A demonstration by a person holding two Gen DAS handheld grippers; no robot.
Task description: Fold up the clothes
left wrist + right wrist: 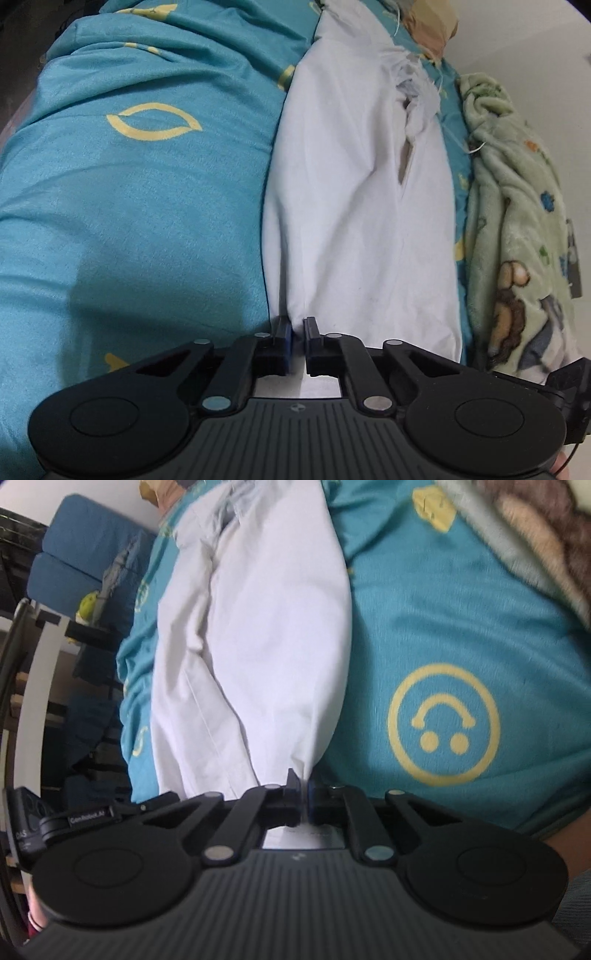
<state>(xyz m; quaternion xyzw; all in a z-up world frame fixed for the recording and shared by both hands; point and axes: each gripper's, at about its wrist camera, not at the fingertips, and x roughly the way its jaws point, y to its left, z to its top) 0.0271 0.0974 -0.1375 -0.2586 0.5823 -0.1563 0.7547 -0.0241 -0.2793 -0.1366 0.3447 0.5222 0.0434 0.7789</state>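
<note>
A white garment (354, 206) lies stretched lengthwise on a teal bedsheet (147, 192) with yellow prints. My left gripper (298, 326) is shut on the garment's near edge, cloth pinched between the fingers. In the right wrist view the same white garment (258, 635) runs away from me, folded along its length with a seam showing. My right gripper (303, 781) is shut on its near corner. The far end of the garment looks frayed and bunched (413, 92).
A green fleece blanket (517, 229) with cartoon prints lies along the right of the garment. A brown fuzzy blanket (546, 528) lies at the far right. Blue cushions (85, 554) and dark shelving (55, 701) stand beyond the bed's left edge.
</note>
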